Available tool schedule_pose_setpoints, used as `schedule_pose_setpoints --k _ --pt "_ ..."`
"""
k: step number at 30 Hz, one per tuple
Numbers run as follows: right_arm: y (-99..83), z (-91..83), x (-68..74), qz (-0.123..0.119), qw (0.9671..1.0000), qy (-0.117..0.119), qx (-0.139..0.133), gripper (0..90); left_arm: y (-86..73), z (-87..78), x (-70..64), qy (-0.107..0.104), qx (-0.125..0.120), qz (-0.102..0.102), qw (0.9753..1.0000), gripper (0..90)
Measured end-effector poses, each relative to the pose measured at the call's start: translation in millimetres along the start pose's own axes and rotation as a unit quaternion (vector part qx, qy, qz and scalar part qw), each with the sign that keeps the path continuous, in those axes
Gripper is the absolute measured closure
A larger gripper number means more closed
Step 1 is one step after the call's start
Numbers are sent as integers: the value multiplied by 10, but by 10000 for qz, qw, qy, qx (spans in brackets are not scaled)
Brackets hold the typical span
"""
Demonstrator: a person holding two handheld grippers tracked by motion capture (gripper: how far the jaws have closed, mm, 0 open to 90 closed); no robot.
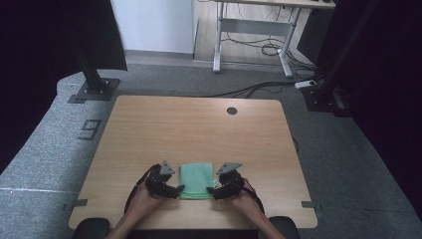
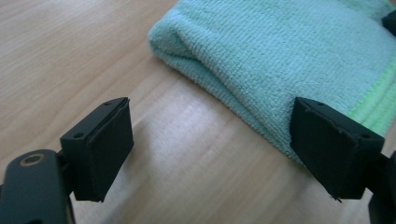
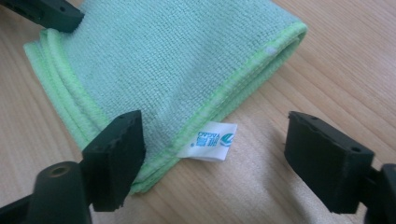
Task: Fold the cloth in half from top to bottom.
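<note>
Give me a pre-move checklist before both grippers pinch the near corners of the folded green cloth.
1. Left gripper open: ok.
2. Right gripper open: ok.
3. Cloth folded flat on the table: ok.
4. Left jaws straddle a cloth corner: not ok; one jaw sits at the cloth edge, the other over bare wood.
5. Right jaws straddle the corner with the white label: ok.
6. All layers caught in a pinch: cannot tell.

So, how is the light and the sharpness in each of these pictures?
High view: dim, dark at both upper corners, with the green cloth small and soft. Left gripper view: bright glare on the table between the open jaws. Right gripper view: even light, cloth weave and white label sharp, near jaws slightly blurred.
</note>
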State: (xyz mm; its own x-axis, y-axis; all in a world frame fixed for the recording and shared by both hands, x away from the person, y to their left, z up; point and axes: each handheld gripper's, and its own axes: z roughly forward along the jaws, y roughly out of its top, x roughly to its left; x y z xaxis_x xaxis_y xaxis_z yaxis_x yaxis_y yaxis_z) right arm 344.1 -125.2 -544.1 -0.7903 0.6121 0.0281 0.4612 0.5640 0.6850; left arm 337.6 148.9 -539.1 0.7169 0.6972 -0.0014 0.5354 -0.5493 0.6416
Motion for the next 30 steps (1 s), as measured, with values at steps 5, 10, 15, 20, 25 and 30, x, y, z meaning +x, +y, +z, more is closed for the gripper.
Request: schedule_pose_setpoints --k 5,10,15,20,25,30 --pt "21 31 -55 66 9999 -79 -30 183 67 60 78 58 -6 -71 10000 136" --pt "63 76 -160 170 9996 -187 -78 183 159 130 158 173 -8 -84 9998 135" --pt "87 107 -241 239 9994 -231 -122 182 223 187 228 236 -28 -109 9997 131" --pt "158 170 -357 289 9989 -334 -142 180 308 262 335 326 -62 -192 9993 131" --pt "217 223 -442 348 9985 -403 -151 181 357 314 426 363 -116 -277 9989 131" --pt "281 273 -520 382 9980 -491 -146 181 419 369 511 406 -135 -326 9986 130"
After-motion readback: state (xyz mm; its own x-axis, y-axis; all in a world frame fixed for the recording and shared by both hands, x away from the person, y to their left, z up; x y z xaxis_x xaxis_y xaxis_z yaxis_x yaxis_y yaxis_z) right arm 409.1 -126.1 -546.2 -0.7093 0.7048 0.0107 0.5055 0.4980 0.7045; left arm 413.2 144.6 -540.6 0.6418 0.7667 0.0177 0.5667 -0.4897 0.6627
